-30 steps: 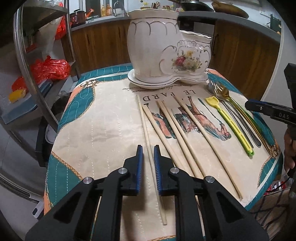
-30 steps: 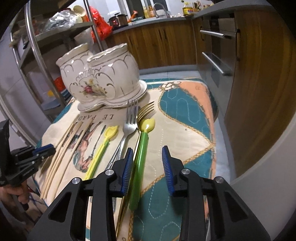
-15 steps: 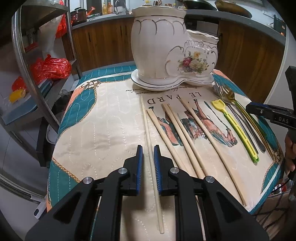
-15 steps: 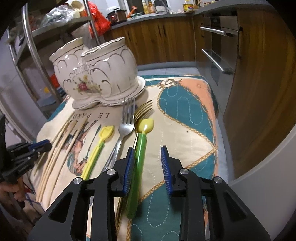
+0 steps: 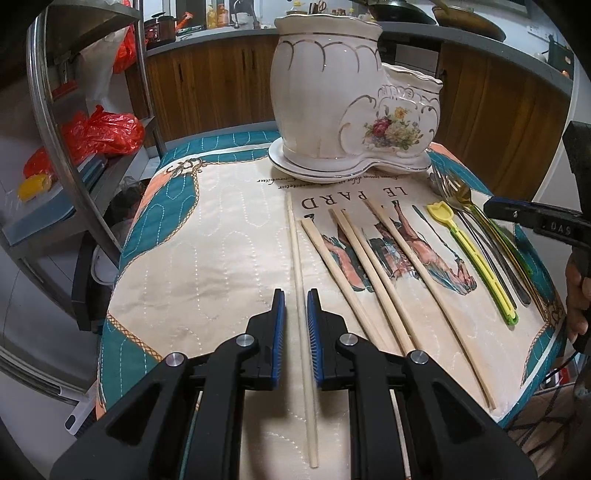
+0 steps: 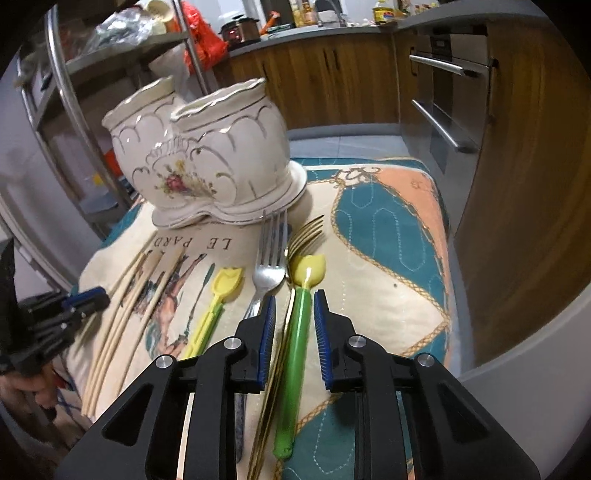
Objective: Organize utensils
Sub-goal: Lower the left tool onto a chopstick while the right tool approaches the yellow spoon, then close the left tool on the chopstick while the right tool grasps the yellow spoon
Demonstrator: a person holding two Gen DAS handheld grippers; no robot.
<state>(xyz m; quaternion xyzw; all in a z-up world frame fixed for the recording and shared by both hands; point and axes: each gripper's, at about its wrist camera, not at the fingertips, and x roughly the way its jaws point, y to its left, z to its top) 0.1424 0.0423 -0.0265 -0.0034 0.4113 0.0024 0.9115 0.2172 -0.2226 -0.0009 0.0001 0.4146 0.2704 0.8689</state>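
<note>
Our right gripper (image 6: 294, 301) was closing around the green-handled spoon (image 6: 295, 354), narrower than before; left gripper (image 5: 294, 301) stayed slightly parted astride a chopstick (image 5: 301, 273).

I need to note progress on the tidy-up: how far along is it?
Nothing looks stored yet. The left gripper straddles one chopstick; the right gripper is closing around the green-handled spoon. Forks and remaining chopsticks lie before the ceramic holder.

a home kitchen: wooden cabinets (image 5: 221, 85) under a cluttered counter (image 6: 317, 31), a built-in oven (image 6: 443, 107), steel shelving (image 5: 74, 155).
</note>
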